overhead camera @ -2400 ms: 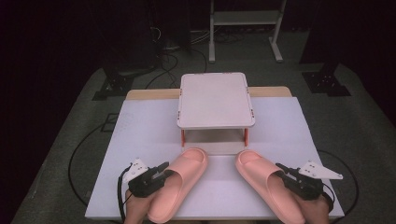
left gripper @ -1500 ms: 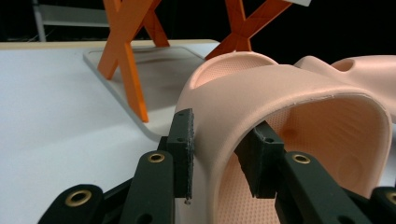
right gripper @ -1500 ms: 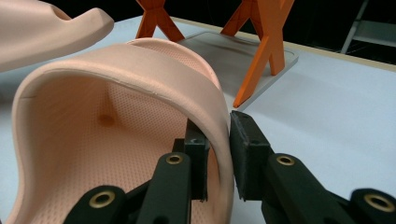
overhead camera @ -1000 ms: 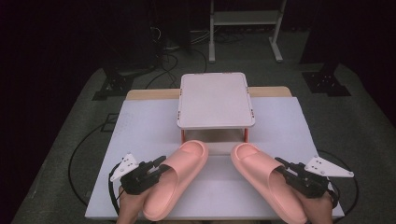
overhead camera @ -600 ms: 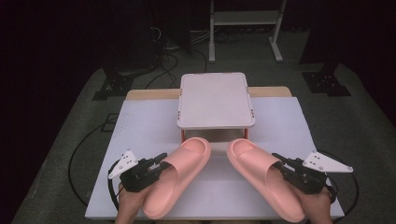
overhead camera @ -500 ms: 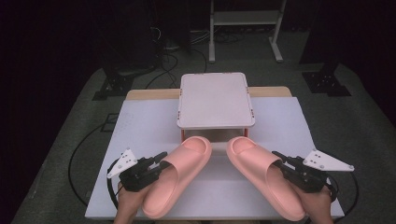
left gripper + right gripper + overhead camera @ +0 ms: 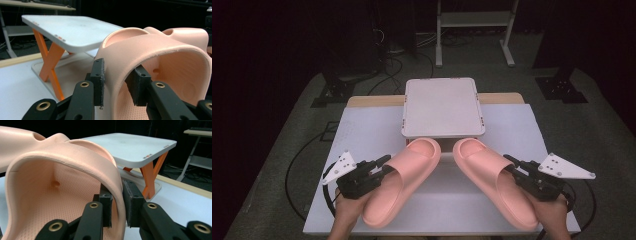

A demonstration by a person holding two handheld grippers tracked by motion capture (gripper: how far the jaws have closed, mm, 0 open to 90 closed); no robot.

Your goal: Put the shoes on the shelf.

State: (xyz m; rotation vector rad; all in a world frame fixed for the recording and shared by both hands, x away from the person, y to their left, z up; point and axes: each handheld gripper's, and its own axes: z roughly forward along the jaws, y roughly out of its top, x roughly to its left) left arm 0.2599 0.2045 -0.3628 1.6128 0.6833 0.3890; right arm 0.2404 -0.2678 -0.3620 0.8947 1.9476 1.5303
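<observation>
Your left gripper (image 7: pixel 381 165) is clenched on the strap of the left slipper (image 7: pixel 402 180), whose long axis runs forward and rightward from the jaws, toe toward the white stand (image 7: pixel 443 106). Your right gripper (image 7: pixel 512 166) pinches the right slipper (image 7: pixel 497 180); its toe angles forward-left toward that stand.

The room is dark — black walls or drapes close in on every side, and light falls mainly on the surface (image 7: pixel 362 135), a wooden top under a white cover. It stands on grey carpet (image 7: pixel 292 125) with rounded far corners. Black cables (image 7: pixel 392 65) snake across the floor behind it, and one loops at the left. At the back stands a pale metal rack (image 7: pixel 472 20) on two legs; black stand bases (image 7: pixel 562 87) rest at right and left.
</observation>
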